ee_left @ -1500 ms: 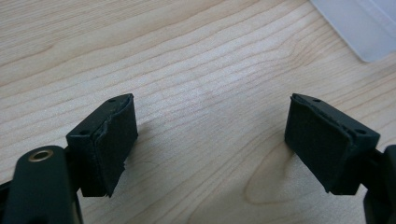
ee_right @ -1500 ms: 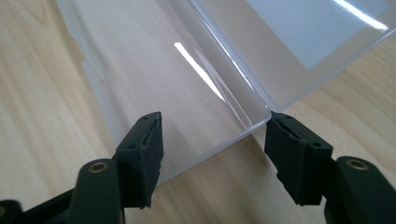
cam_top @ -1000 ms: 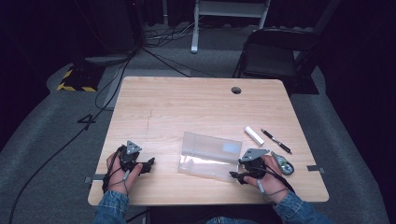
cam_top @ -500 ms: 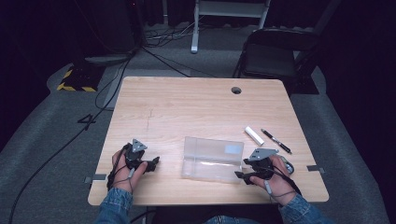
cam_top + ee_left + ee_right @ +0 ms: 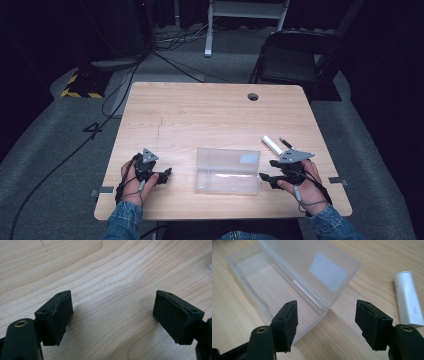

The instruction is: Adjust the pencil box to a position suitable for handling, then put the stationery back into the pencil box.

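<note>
A clear plastic box [image 5: 227, 172] lies open at the middle of the table's near side, its lid tipped back and bearing a pale label [image 5: 328, 271]. In the right gripper view the box's tray [image 5: 277, 287] reaches under the left jaw. My right gripper [image 5: 265, 177] hovers just off the box's right end, open, with nothing between its jaws [image 5: 327, 310]. A white tube [image 5: 409, 300] lies on the wood to its right. My left gripper [image 5: 166, 174] rests left of the box, open over bare wood [image 5: 112, 315].
The white tube [image 5: 272, 145] and a dark pen [image 5: 286, 142] lie behind the right hand. The wooden table [image 5: 200, 115] has a cable hole [image 5: 253, 96] at the back. A folding chair [image 5: 295, 60] stands beyond the far right corner.
My right gripper has lifted a little and drawn back to the right, away from the box's end. The box has settled with its lid open. The left hand has barely moved.
</note>
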The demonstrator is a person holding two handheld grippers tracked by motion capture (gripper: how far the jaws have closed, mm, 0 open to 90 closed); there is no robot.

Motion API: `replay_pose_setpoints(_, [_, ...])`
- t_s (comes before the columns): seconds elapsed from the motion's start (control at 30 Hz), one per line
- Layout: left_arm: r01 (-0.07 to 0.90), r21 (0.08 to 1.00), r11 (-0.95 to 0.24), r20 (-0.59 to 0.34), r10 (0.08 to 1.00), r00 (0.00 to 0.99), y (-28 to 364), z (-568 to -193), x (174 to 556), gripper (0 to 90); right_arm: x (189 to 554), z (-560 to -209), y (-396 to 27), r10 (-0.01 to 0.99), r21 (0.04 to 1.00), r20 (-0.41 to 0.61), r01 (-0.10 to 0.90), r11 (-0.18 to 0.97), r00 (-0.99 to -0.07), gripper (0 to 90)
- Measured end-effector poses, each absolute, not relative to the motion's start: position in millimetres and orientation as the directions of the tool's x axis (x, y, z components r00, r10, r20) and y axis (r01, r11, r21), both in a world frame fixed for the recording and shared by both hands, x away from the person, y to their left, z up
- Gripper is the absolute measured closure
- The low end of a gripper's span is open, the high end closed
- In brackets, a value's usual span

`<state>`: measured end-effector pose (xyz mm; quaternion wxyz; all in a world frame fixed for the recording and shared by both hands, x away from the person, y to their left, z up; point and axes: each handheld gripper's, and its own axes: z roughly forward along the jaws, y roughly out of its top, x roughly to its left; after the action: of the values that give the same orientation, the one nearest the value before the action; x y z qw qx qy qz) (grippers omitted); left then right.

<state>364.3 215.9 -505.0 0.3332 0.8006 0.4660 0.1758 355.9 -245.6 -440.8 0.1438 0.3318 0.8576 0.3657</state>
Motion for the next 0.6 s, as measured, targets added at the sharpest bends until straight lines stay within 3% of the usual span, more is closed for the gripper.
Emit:
replay_pose_setpoints(0.23, [0.628, 0.696, -0.348, -0.025, 0.862, 0.506, 216.0, -504.8, 364.2, 16.9, 366.7, -429.7, -257.5, 0.705, 0.745, -0.009, 0.466, 0.477, -0.709, 35.5])
replay_pose_setpoints(0.43, [0.629, 0.697, -0.344, -0.029, 0.863, 0.504, 215.9, -504.9, 364.3, 16.9, 380.7, -423.3, -267.7, 0.722, 0.75, 0.008, 0.482, 0.453, -0.691, 29.5])
replay_pose_setpoints(0.6, [0.629, 0.697, -0.344, -0.029, 0.863, 0.504, 215.9, -505.0, 364.3, 16.8, 391.1, -419.6, -273.5, 0.745, 0.748, -0.004, 0.492, 0.445, -0.667, 36.8])
